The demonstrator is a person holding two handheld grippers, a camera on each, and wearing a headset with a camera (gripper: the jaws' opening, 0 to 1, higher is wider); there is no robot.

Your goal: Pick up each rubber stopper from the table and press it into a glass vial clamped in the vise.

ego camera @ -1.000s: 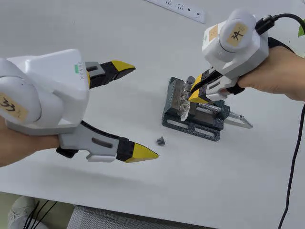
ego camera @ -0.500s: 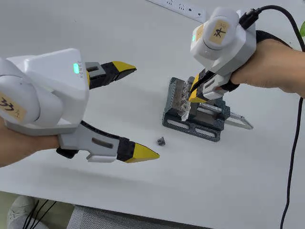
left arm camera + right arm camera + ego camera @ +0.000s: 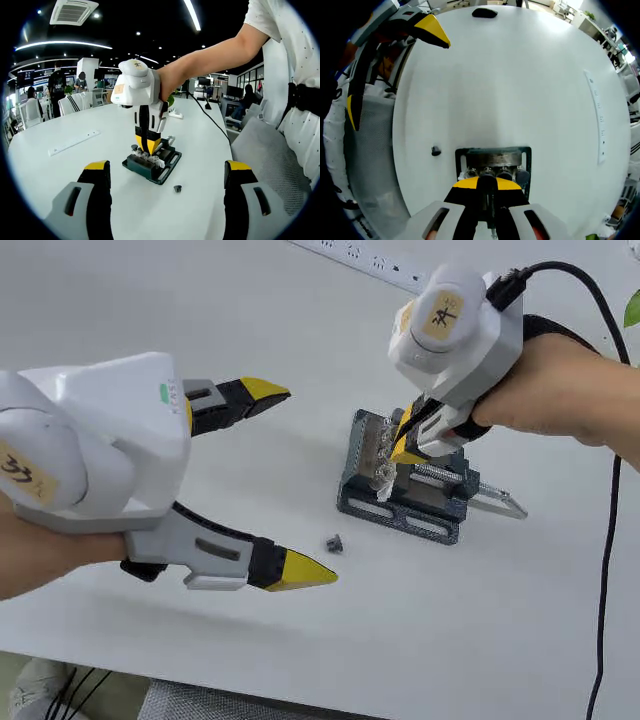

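A dark green vise (image 3: 400, 502) stands on the white table and clamps a row of glass vials (image 3: 380, 458). My right gripper (image 3: 404, 448) is shut, its yellow tips down on the vials. In the right gripper view its tips (image 3: 487, 184) meet over the vials (image 3: 487, 173); whether a stopper sits under them is hidden. One vial carries a dark stopper (image 3: 522, 176). A loose rubber stopper (image 3: 334, 542) lies on the table in front of the vise, also visible as a small dark stopper (image 3: 177, 188) (image 3: 436, 150). My left gripper (image 3: 285, 480) hovers open to the left of it, holding nothing.
A white power strip (image 3: 360, 254) lies along the far table edge. The vise handle (image 3: 495, 502) sticks out to the right. A black cable (image 3: 610, 540) hangs from the right gripper. People and chairs stand beyond the table in the left gripper view.
The right gripper has shifted left and down onto the row of vials. The left gripper stays open in about the same place.
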